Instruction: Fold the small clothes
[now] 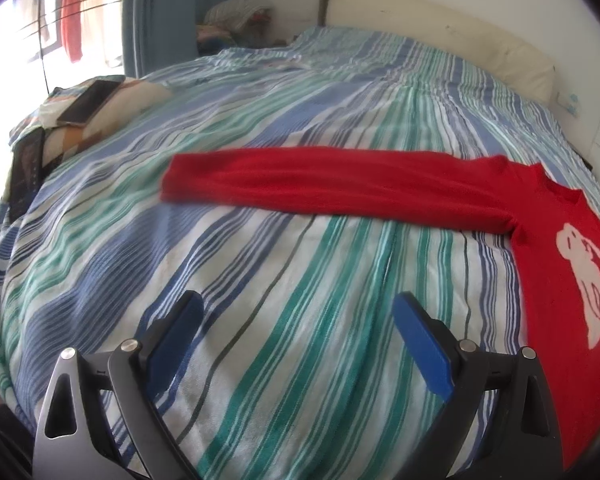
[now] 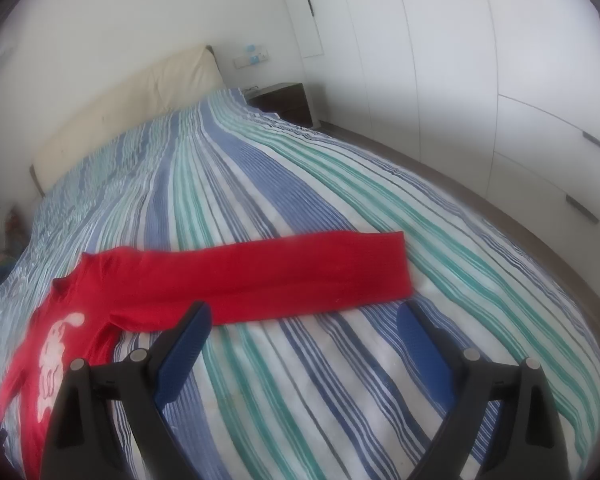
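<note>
A small red sweater point(image 1: 548, 280) with a white animal figure lies flat on the striped bed. Its body is at the right edge of the left wrist view, with one sleeve point(image 1: 320, 180) stretched out to the left. In the right wrist view the sweater body point(image 2: 60, 340) is at the lower left and the other sleeve point(image 2: 300, 272) stretches right. My left gripper point(image 1: 298, 316) is open and empty above the bedspread, short of the sleeve. My right gripper point(image 2: 304, 328) is open and empty, its fingertips just short of the sleeve's near edge.
The blue, green and white striped bedspread point(image 1: 260, 320) covers the whole bed. A phone point(image 1: 92, 102) and a tablet point(image 1: 28, 172) lie on a pillow at the left. A cream headboard point(image 2: 120, 112), a dark nightstand point(image 2: 288, 100) and white wardrobes point(image 2: 500, 80) stand around the bed.
</note>
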A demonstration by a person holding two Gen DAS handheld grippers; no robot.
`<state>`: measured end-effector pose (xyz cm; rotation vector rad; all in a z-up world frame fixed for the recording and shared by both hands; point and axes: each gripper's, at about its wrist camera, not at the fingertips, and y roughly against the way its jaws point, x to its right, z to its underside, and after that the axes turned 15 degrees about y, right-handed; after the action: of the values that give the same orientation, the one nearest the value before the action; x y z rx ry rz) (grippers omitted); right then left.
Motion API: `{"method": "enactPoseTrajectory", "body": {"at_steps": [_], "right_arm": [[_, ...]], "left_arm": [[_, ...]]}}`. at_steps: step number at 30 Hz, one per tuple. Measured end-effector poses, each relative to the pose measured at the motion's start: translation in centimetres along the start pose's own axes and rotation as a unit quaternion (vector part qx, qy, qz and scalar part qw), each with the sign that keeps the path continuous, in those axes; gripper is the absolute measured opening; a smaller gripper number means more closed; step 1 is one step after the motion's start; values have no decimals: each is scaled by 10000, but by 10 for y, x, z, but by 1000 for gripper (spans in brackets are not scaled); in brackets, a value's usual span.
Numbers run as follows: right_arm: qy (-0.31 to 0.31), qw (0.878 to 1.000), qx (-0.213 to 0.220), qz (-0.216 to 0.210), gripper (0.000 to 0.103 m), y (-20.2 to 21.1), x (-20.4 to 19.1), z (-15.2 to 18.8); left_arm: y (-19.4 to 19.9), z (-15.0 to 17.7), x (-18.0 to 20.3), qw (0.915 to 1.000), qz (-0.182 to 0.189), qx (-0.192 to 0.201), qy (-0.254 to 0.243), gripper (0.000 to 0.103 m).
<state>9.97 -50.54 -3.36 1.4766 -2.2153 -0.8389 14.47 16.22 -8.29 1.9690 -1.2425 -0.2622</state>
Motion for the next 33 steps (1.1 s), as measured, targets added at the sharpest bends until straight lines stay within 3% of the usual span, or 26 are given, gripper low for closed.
{"method": "enactPoseTrajectory", "body": {"at_steps": [10,23,27,30,33], "right_arm": [[-5,10000,7,1,93,0,0,0],[-122,9999,-16,-60,93,-3,4,4],[-958,9946,365,-132,93,9,43,5],[-1818,9811,653,-110,95,20,91,5],[-2554,9643,541,-438,95,14,132,9]], "left_arm": [[0,1,8,9997,-48,48,-227,97],[-2,0,6,9998,-44,-1,-177,97],[-2,-1,5,9999,-28,-13,-113,97],[-1,-3,4,10000,-7,-27,-66,97],[-1,-3,4,10000,-4,-30,-27,97]]}}
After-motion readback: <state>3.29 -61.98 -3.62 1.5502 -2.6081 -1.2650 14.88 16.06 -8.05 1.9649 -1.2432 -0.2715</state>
